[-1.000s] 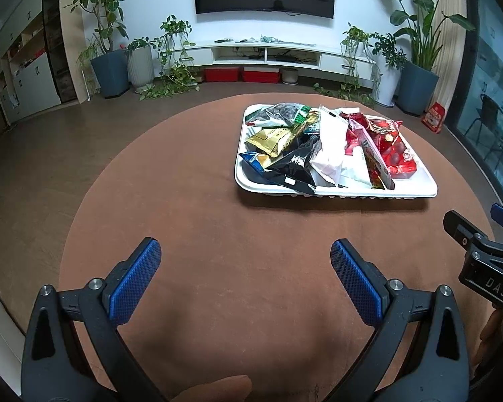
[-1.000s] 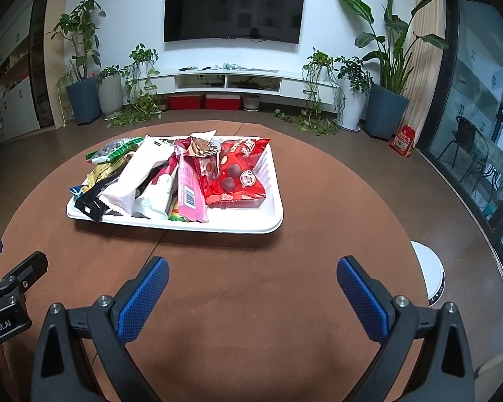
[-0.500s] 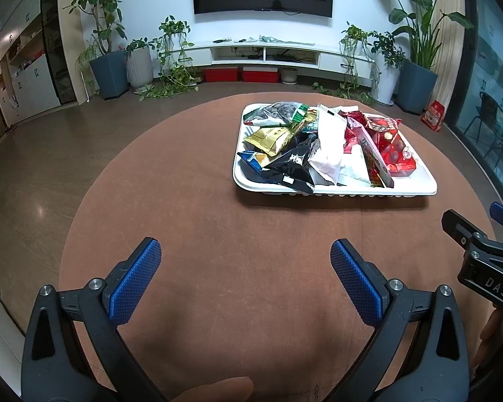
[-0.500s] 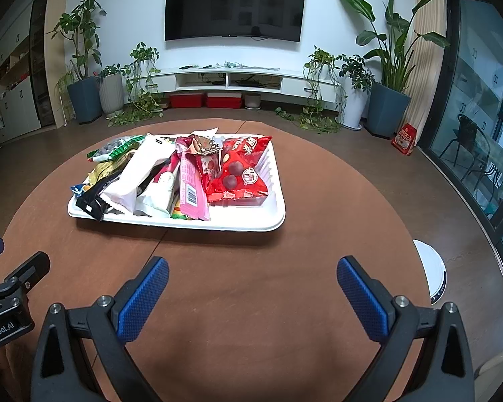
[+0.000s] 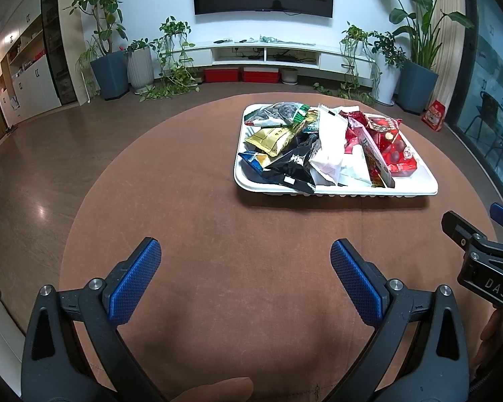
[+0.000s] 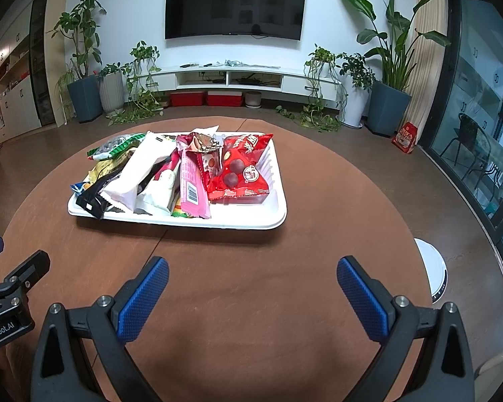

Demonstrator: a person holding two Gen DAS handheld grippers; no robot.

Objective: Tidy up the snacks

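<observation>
Left wrist view: left gripper [image 5: 244, 271] spread wide, empty, low over the brown table [image 5: 191, 201], well short of the tray.
Right wrist view: right gripper [image 6: 251, 288] likewise spread wide, nothing between the blue pads [image 6: 144, 298].
Neighbour: right gripper at the right edge of the left view, cut off by the frame.
Snacks: heaped, overlapping, in the white tray [image 6: 251, 224] on the far half of the table, ahead of both grippers.
Handling, judged: light, soft, crinkly packets; slick film, likely to slide or drag a neighbour along.
Where to grip, judged: crimped end seam or a free corner, such as the near end of the pink packet [image 6: 192, 184] or the black packet [image 5: 293, 167] hanging over the rim.
Fragile, judged: contents of the red bag [image 6: 239, 171] possibly crushable; light squeeze.
Hidden: lower packets buried, count unclear; most labels unreadable; sorting destination not in view.
</observation>
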